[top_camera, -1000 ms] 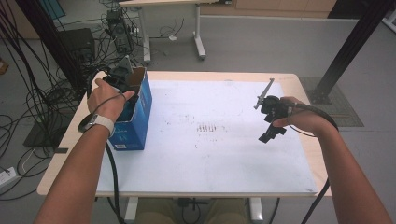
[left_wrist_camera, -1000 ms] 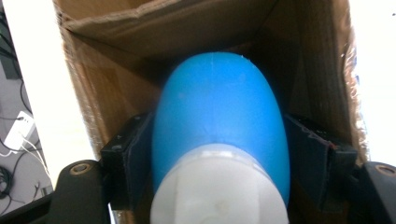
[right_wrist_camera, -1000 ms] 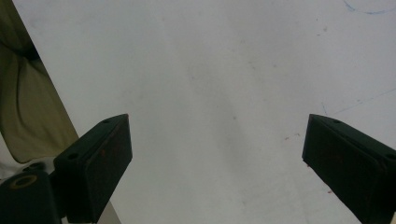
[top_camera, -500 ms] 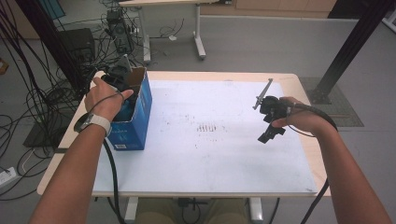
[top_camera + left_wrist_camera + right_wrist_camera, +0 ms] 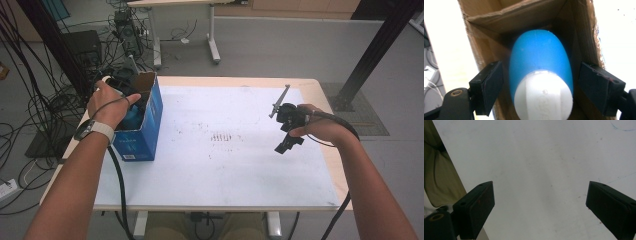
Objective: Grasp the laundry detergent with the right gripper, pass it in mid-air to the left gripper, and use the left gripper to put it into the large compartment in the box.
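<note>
Left gripper (image 5: 541, 82) is reaching down into the blue box (image 5: 145, 132), its jaws just opening and now standing spread either side of the blue bottle (image 5: 540, 65) without pressing it; the bottle is lying inside the box. Right gripper (image 5: 540, 210), spread wide and holding nothing, is hovering over the table (image 5: 225, 165), well right of the box.

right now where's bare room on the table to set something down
Free: the white table top between the blue cardboard box and the right gripper, and the near strip. Crowded: the box, where the left gripper has just been opening, jaws clear of a blue bottle with white cap.
</note>
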`<state>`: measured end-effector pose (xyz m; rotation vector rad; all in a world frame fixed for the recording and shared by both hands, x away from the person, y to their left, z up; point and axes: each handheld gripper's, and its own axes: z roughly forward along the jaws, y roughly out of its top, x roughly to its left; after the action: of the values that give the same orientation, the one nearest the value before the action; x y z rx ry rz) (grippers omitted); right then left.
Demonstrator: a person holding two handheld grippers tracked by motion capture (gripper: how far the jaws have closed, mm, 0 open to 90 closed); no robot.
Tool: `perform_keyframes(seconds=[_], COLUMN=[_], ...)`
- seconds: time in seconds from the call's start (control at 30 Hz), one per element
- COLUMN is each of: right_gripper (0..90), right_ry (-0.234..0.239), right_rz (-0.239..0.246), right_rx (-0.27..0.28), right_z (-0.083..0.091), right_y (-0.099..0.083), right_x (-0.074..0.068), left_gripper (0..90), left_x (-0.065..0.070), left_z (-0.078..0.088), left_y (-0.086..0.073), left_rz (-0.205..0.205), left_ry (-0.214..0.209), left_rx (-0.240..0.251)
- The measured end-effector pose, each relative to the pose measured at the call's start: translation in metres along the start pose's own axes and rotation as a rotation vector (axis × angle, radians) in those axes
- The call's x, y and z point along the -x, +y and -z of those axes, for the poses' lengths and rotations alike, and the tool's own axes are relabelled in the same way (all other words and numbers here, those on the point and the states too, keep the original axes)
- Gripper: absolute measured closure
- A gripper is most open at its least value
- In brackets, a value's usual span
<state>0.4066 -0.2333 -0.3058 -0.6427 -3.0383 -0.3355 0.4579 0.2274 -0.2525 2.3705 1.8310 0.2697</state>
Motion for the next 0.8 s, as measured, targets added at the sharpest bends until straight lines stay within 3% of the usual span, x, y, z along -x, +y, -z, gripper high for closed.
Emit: perform_keyframes(seconds=[0.27,0.7,0.8], right_gripper=[8.2,8.2,8.2], right_ry=[-0.002,-0.008,-0.010], right_rz=[0.004,-0.003,-0.004], right_rx=[0.000,-0.002,0.000], right_z=[0.001,0.004,0.005], right_y=[0.002,-0.003,-0.004], right_x=[-0.001,-0.001,-0.001], left_gripper=[14.6,8.0,7.5], left_x=[0.003,0.008,0.011], left_z=[0.014,0.047,0.056], left_y=[0.003,0.006,0.005], left_rz=[-0.018,-0.064,-0.080], left_ry=[0.015,-0.047,-0.075], left_rx=[0.011,0.068,0.059])
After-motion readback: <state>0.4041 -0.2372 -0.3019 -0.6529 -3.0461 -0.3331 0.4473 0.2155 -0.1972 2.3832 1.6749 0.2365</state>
